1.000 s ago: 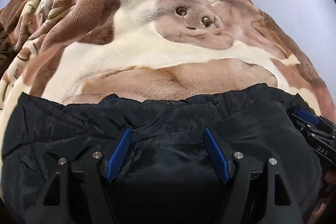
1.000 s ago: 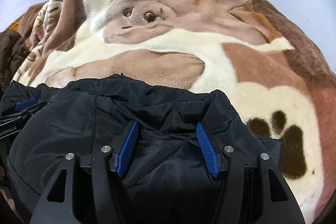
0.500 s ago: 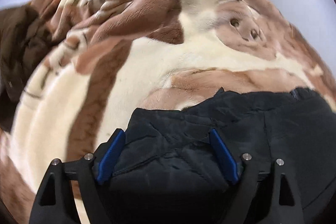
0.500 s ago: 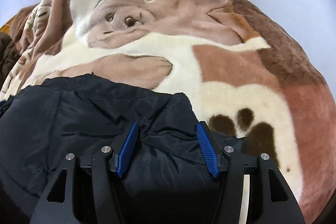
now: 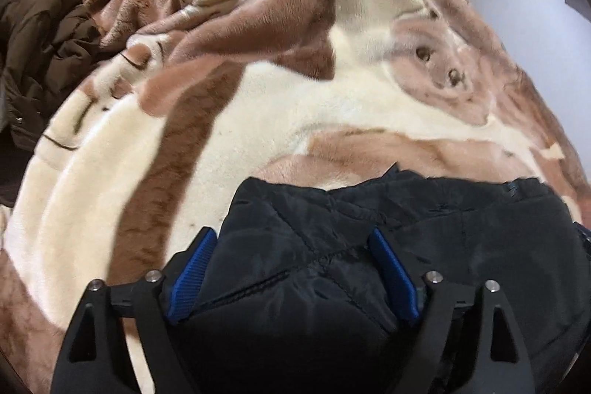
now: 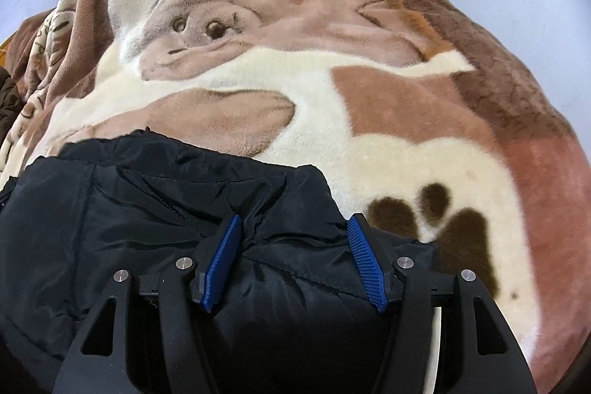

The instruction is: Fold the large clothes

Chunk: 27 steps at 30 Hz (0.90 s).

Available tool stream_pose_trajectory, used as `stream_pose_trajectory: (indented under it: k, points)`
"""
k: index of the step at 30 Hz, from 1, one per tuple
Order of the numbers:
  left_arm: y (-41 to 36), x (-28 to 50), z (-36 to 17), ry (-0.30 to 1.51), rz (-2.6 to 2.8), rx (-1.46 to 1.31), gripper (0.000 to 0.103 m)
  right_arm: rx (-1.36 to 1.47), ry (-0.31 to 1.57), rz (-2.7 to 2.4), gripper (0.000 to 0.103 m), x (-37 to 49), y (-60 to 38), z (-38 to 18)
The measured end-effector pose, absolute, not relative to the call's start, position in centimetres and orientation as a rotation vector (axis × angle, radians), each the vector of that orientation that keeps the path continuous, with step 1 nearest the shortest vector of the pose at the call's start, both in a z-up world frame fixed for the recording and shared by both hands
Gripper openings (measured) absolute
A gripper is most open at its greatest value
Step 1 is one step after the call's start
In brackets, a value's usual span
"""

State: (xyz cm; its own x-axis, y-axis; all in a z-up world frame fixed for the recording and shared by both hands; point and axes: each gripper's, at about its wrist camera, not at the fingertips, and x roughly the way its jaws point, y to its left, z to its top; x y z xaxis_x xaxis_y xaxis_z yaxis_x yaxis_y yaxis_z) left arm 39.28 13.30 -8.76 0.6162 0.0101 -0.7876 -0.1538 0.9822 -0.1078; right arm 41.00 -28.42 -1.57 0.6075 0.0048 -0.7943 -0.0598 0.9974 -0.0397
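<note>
A black padded jacket (image 5: 461,246) lies on the bed blanket, also seen in the right wrist view (image 6: 110,228). My left gripper (image 5: 291,242) is open, its blue pads straddling the jacket's left corner. My right gripper (image 6: 293,231) is open, its pads either side of the jacket's right end. Neither pinches the fabric that I can see.
A plush brown-and-cream animal-print blanket (image 5: 258,106) covers the bed (image 6: 406,143), bunched at the far left. A dark brown coat (image 5: 40,39) lies at the left edge. White walls stand behind and to the right.
My left gripper has swung left from the jacket's middle to its left corner. My right gripper has shifted right toward the jacket's right end. Both stayed open.
</note>
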Motion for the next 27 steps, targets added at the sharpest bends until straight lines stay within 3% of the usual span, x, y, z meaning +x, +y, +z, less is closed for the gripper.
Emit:
stream_pose_trajectory:
  k: [8, 13, 22, 27]
  points:
    - [11.0, 35.6, -1.8, 0.770, 0.060, -0.205, 0.079, -0.030, 0.753, 0.186, 0.060, 35.6, -24.7, 5.5]
    - [7.3, 34.0, -1.0, 0.715, 0.069, -0.083, 0.079, -0.107, 0.763, 0.290, 0.060, 33.6, -19.9, 4.3]
    - [14.4, 34.9, -4.7, 0.858, 0.253, -0.167, 0.077, -0.109, 0.884, 0.256, 0.060, 35.4, -21.4, 0.2]
    - [12.6, 32.6, -1.8, 0.735, 0.196, -0.190, 0.077, -0.082, 0.827, 0.257, 0.060, 33.9, -21.3, 2.7]
